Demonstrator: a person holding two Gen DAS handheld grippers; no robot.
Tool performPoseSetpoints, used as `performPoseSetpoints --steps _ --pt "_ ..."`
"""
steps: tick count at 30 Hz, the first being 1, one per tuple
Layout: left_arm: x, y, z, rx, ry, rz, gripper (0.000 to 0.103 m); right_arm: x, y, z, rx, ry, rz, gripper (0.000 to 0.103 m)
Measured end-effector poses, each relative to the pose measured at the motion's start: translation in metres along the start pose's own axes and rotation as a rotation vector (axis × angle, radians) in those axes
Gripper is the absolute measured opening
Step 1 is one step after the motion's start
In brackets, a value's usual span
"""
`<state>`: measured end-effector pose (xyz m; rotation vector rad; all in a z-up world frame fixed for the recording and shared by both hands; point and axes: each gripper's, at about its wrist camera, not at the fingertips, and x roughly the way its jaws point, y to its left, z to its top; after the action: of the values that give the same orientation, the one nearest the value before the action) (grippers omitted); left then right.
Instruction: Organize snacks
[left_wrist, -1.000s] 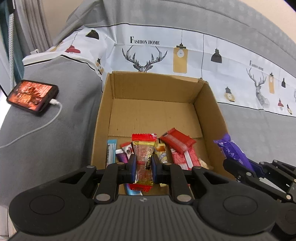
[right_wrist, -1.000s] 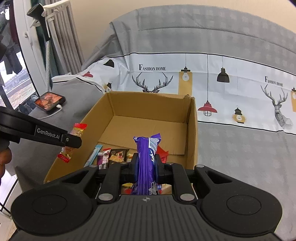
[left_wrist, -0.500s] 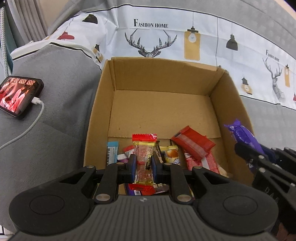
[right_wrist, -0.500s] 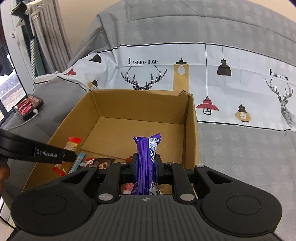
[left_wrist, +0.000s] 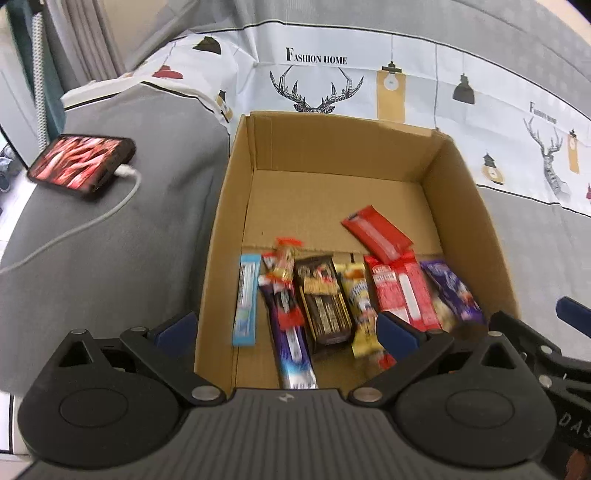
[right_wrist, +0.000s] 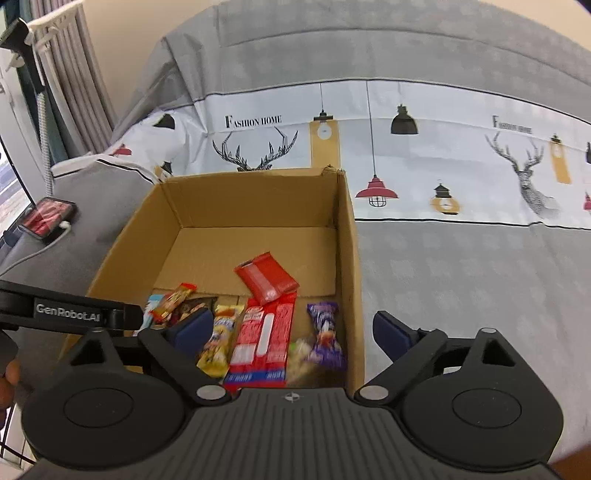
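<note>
Looking down from the left wrist, the left gripper (left_wrist: 286, 328) hangs over the near edge of the cardboard box (left_wrist: 236, 206) with its jaws spread wide and nothing between them; they have just been opening. Below, snacks lie in a row across the near half of the box floor: a light blue stick pack (left_wrist: 245, 299), a red-and-clear candy (left_wrist: 282, 262) resting on a purple bar (left_wrist: 291, 343), a brown chocolate bar (left_wrist: 325, 299), a yellow bar (left_wrist: 360, 306), a red packet (left_wrist: 402, 291) and a purple-wrapped sweet (left_wrist: 452, 290) by the right wall. A red wafer bar (left_wrist: 376, 232) lies tilted behind them. A phone (left_wrist: 81, 162) with a white cable sits on the grey bedspread (left_wrist: 110, 258).

From the right wrist, the right gripper (right_wrist: 291, 330) likewise stands wide open and empty, its jaws having just been opening, straddling the box's right wall (right_wrist: 349, 258). The purple-wrapped sweet (right_wrist: 325, 336) lies in the near right corner beside the red packet (right_wrist: 266, 339).
</note>
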<state>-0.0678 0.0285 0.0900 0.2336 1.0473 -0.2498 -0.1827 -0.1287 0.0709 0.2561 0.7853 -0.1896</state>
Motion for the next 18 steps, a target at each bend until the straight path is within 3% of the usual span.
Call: performPoseSetpoints --steps 6,18 --pt "-0.043 0.001 -0.039 0.004 -0.033 -0.012 0.103 -0.051 0.007 -0.032 0.026 -0.069 -0.061 0.1" --pt "-0.104 0.007 -0.101 0.03 -0.116 0.033 0.103 -0.111 0.028 -0.069 -0.087 -0.118 -0.049 0.102"
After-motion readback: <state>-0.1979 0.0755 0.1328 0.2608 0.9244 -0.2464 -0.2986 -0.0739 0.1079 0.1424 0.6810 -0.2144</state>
